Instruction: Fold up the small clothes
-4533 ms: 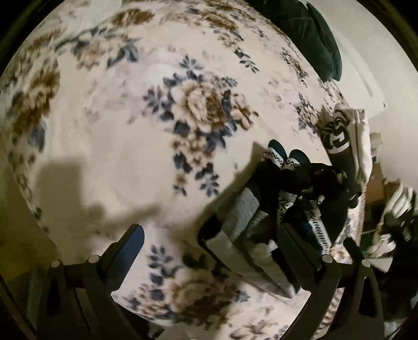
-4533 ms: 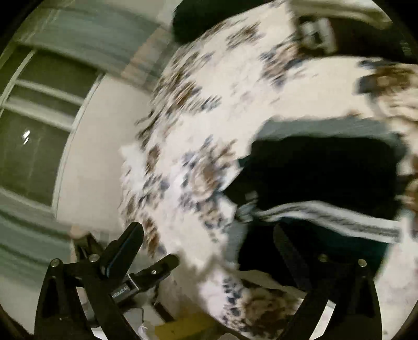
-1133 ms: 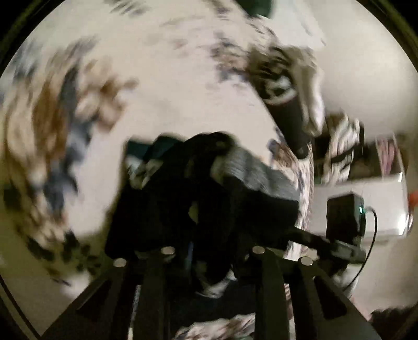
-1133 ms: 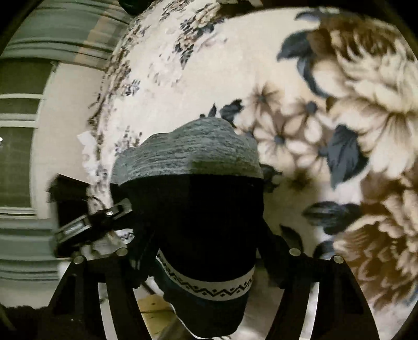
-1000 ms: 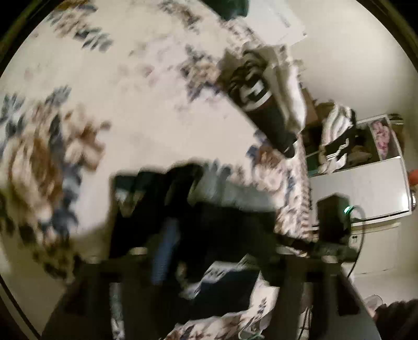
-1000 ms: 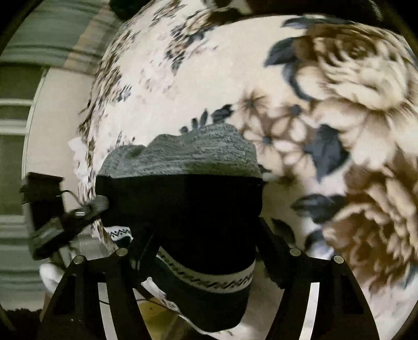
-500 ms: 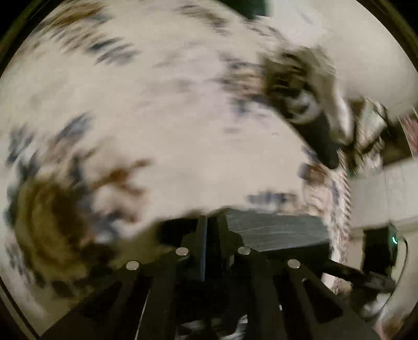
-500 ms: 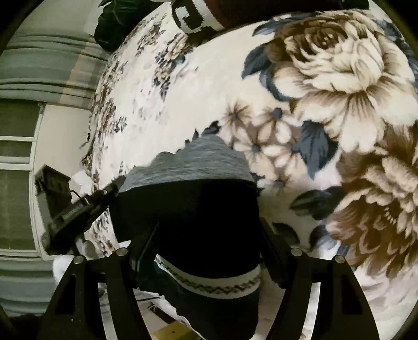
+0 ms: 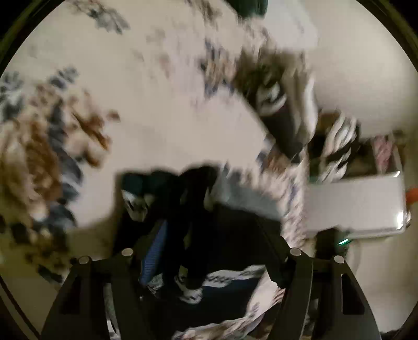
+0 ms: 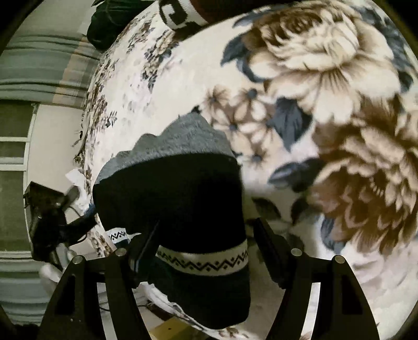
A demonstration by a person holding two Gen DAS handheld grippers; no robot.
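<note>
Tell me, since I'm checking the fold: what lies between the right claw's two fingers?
The dark sock, with its grey toe and zigzag band, lies between the right claw fingers on the flowered blanket; the right wrist view shows it.

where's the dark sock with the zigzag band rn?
Right wrist view, lower centre: the dark sock lies on the floral blanket, between the right gripper's open fingers, grey toe end pointing away from the camera.

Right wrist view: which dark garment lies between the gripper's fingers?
The grey-tipped black sock with the zigzag band; the other, block-patterned garment lies far off on the blanket.
</note>
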